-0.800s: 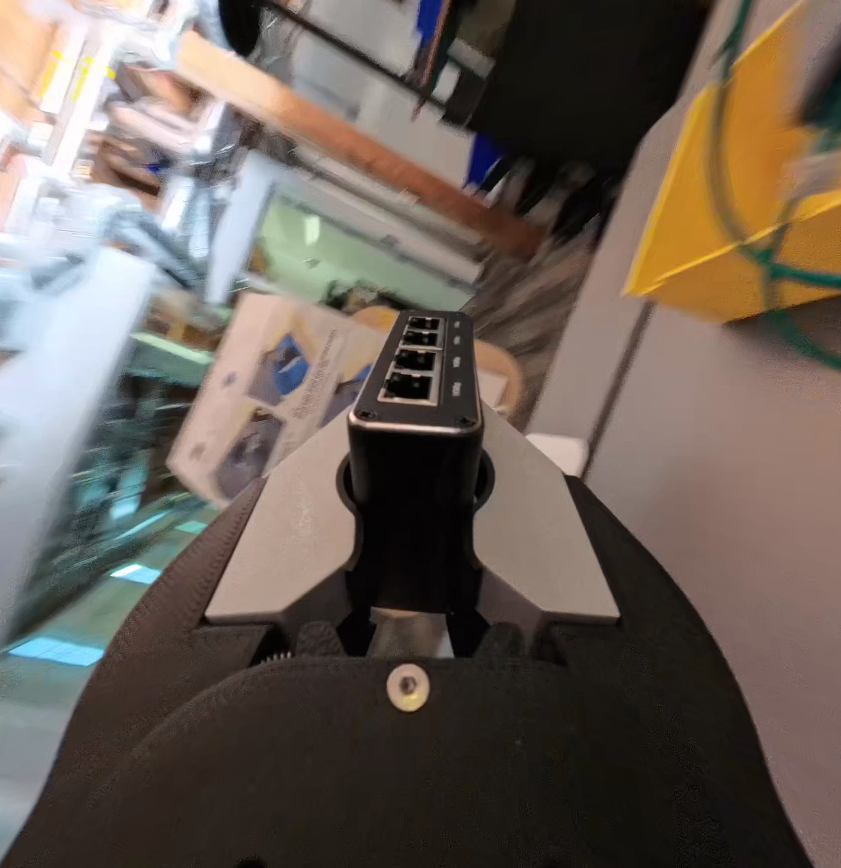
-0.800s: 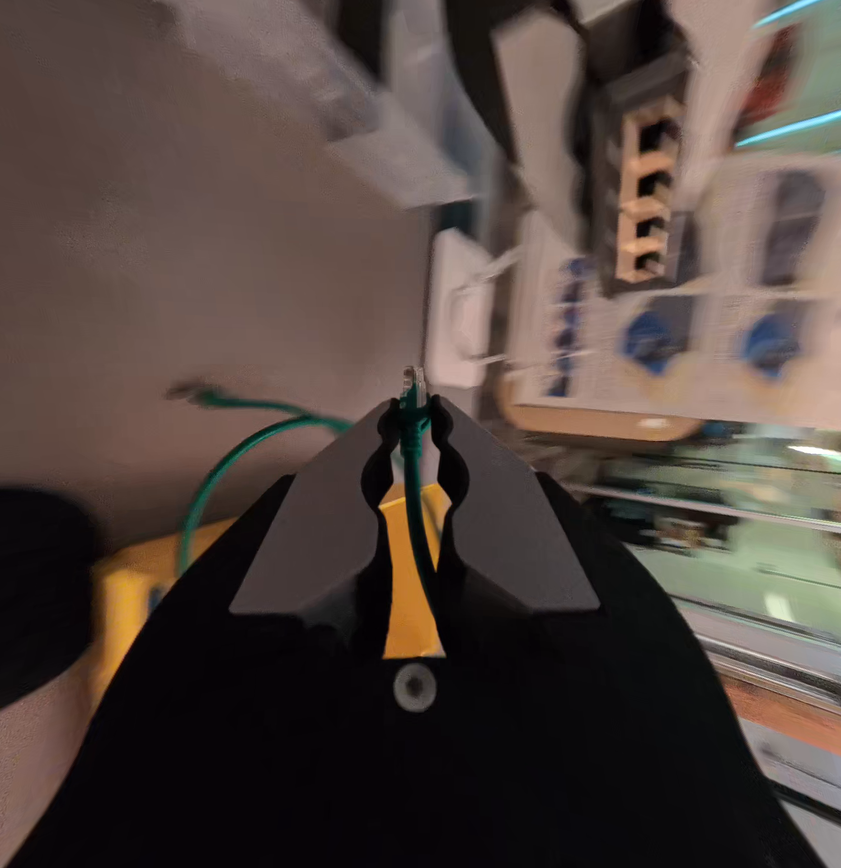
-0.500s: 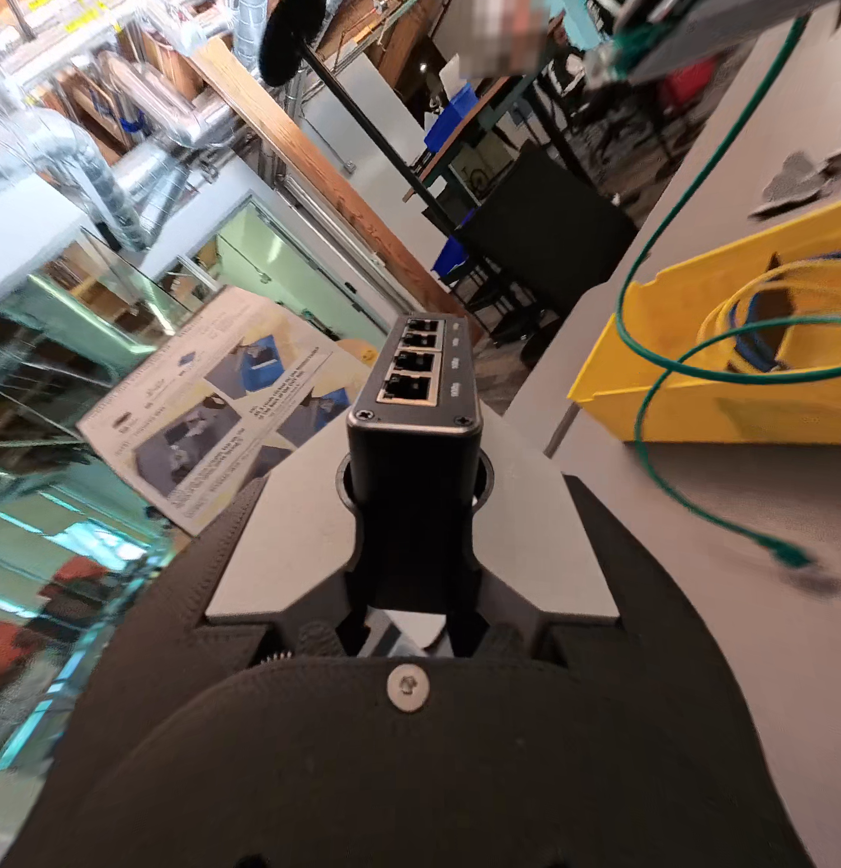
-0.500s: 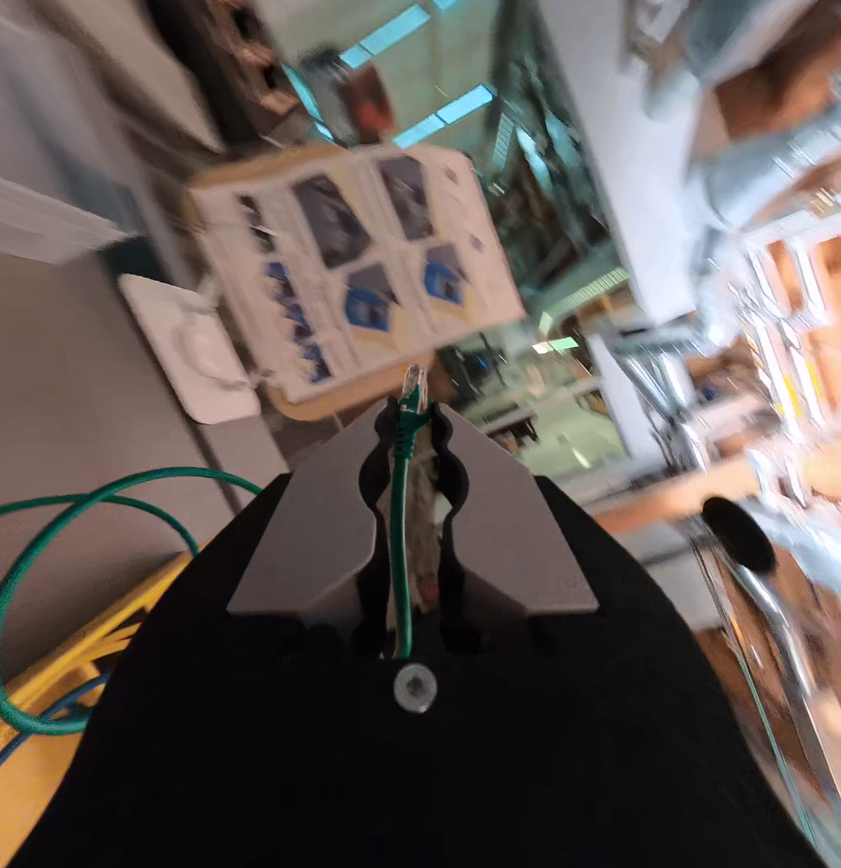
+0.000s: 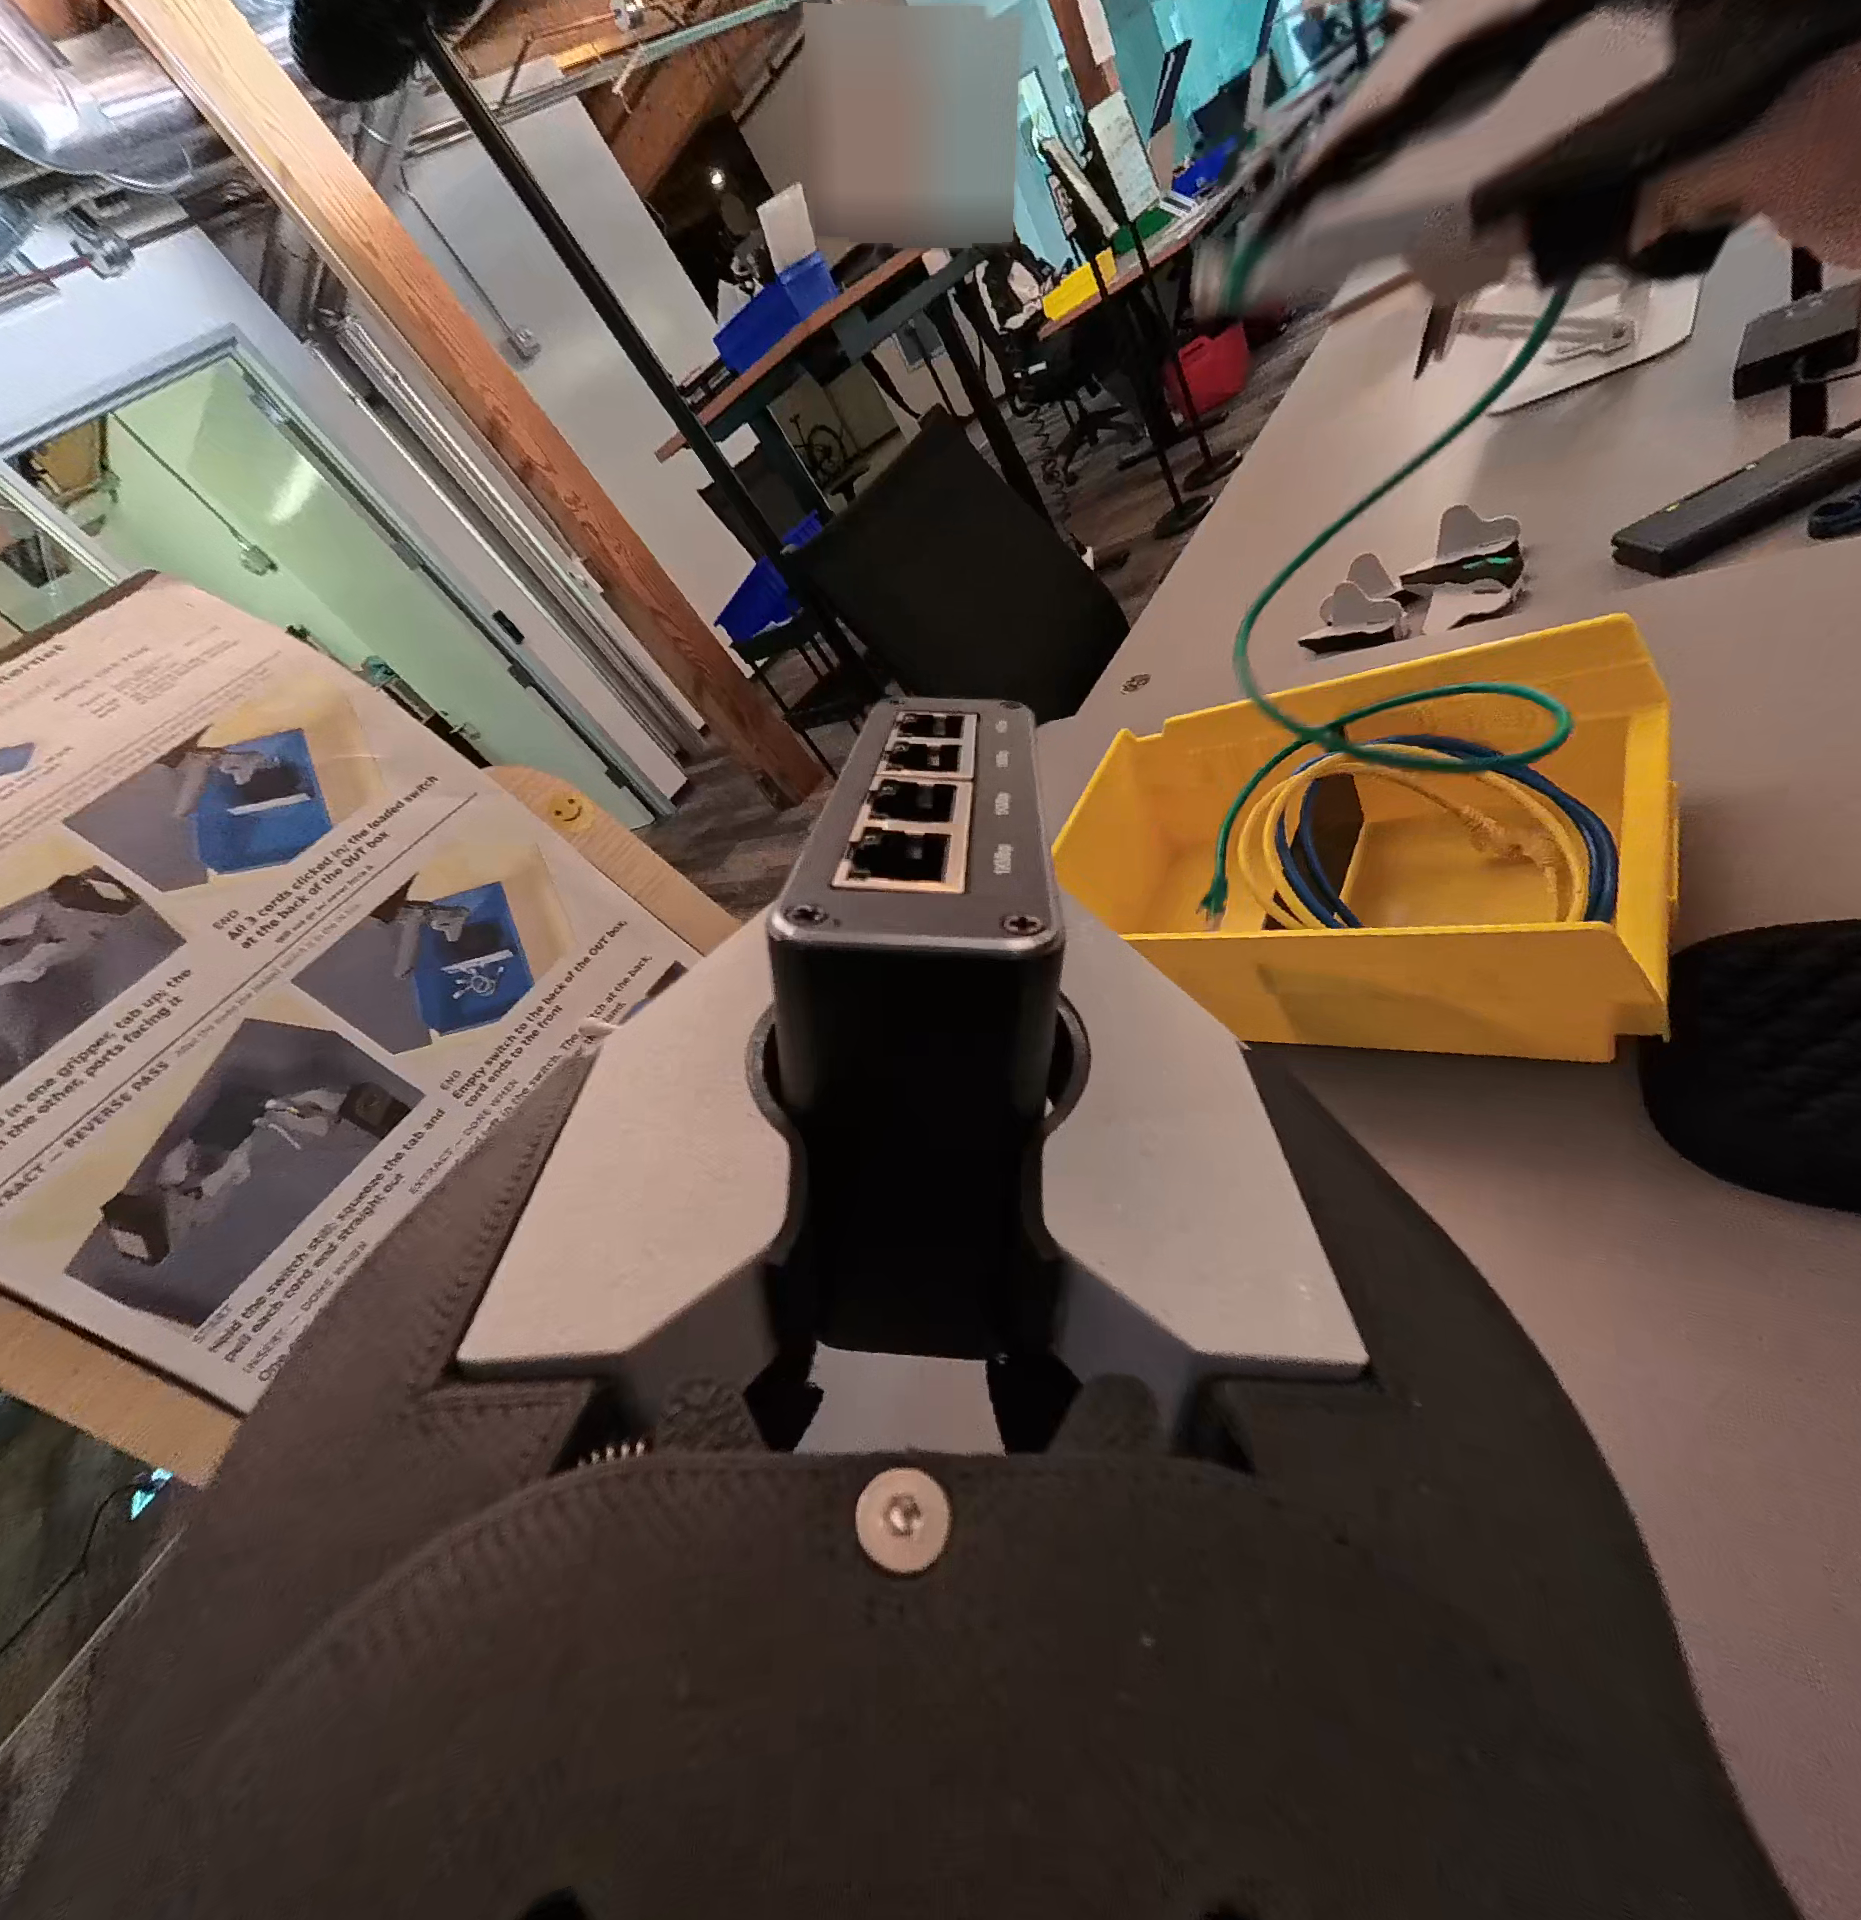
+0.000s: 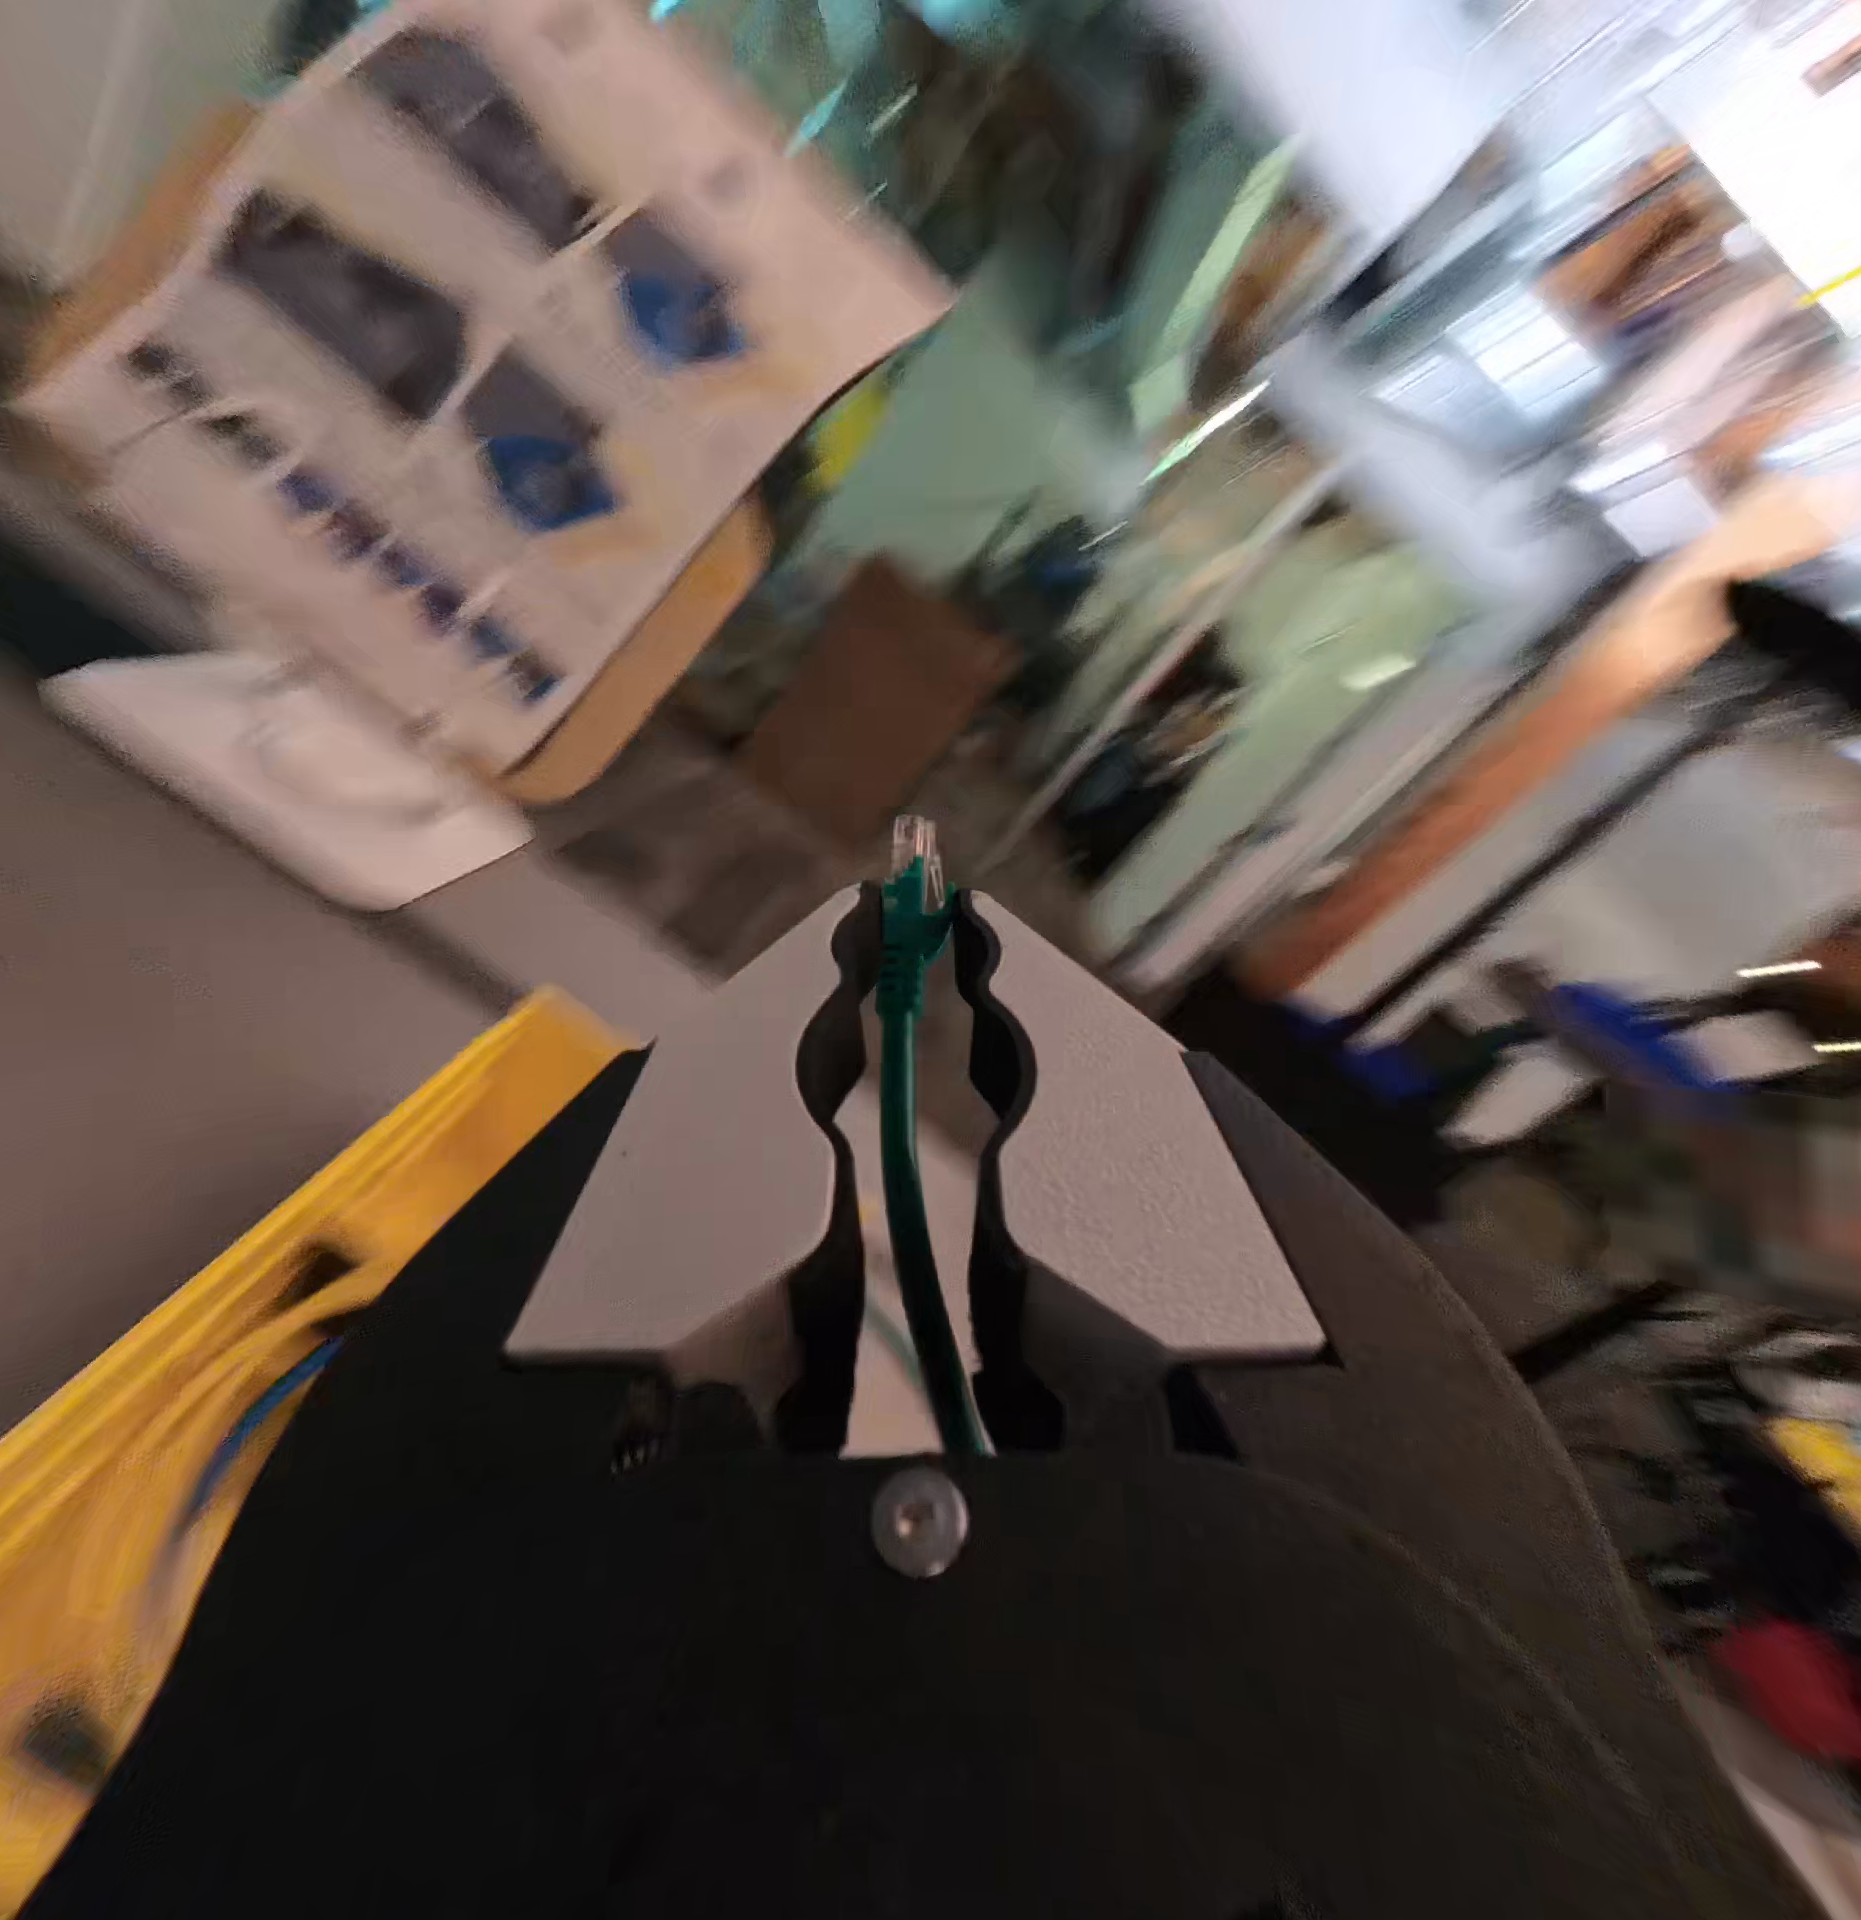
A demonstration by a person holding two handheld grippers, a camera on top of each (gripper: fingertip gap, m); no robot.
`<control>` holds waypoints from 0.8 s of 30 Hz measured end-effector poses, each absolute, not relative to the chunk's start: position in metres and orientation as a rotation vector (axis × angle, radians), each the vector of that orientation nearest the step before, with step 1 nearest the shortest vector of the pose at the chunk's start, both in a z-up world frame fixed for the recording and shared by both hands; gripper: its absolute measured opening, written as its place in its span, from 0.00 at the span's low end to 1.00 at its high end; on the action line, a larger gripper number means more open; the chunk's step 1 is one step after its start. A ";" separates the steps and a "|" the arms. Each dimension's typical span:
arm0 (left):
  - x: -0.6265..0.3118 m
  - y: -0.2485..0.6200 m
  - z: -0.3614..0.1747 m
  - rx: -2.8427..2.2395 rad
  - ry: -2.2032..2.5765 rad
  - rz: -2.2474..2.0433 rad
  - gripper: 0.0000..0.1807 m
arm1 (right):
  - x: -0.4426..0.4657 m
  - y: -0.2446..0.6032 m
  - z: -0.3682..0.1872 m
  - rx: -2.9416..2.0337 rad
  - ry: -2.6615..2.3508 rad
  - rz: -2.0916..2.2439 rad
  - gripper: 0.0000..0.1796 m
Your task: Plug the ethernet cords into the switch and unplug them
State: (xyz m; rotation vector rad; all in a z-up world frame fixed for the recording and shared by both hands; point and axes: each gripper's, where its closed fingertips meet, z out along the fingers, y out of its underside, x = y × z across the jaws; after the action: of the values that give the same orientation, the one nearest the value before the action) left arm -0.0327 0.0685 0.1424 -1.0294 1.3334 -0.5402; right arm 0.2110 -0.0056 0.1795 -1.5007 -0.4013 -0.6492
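Observation:
My left gripper (image 5: 913, 1023) is shut on a black ethernet switch (image 5: 915, 894), held end-on with its empty ports (image 5: 910, 800) facing up. My right gripper (image 6: 913, 902) is shut on a green ethernet cord (image 6: 905, 1101); its clear plug (image 6: 915, 844) sticks out past the fingertips. In the left wrist view the right gripper (image 5: 1445, 197) is blurred at the upper right, well above the table. The green cord (image 5: 1352, 520) hangs from it into a yellow bin (image 5: 1425, 977), where yellow (image 5: 1310, 821) and blue (image 5: 1601, 873) cords lie coiled.
A printed instruction sheet (image 5: 230, 935) on a board leans at the left. The grey table (image 5: 1528, 1299) holds small grey fingertip parts (image 5: 1425, 582), a black bar (image 5: 1747, 504) and a black round object (image 5: 1778, 1070). A white pad (image 6: 271, 758) lies near the table edge. The tips of one gripper are about 25 cm away from the tips of the other.
My right gripper has kept swinging with the green cord, and its view has turned away from the switch. The cord's free end has lifted off the table and now hangs over the yellow bin. The switch stays gripped.

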 end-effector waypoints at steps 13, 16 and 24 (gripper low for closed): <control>-0.017 0.056 0.127 -1.057 1.413 -0.588 0.19 | 0.181 0.014 -0.035 -2.334 -0.785 0.295 0.34; -0.016 0.054 0.127 -1.058 1.415 -0.606 0.19 | 0.190 0.027 0.010 -2.116 -0.733 0.115 0.39; -0.007 0.041 0.125 -1.002 1.445 -0.635 0.19 | 0.234 0.037 0.008 -2.123 -0.532 0.014 0.35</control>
State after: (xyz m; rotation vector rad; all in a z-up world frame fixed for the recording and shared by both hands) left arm -0.0068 0.0414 0.1254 -1.0016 1.4453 -0.6349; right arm 0.2338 0.0373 0.0083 -2.1232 -0.5316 0.0137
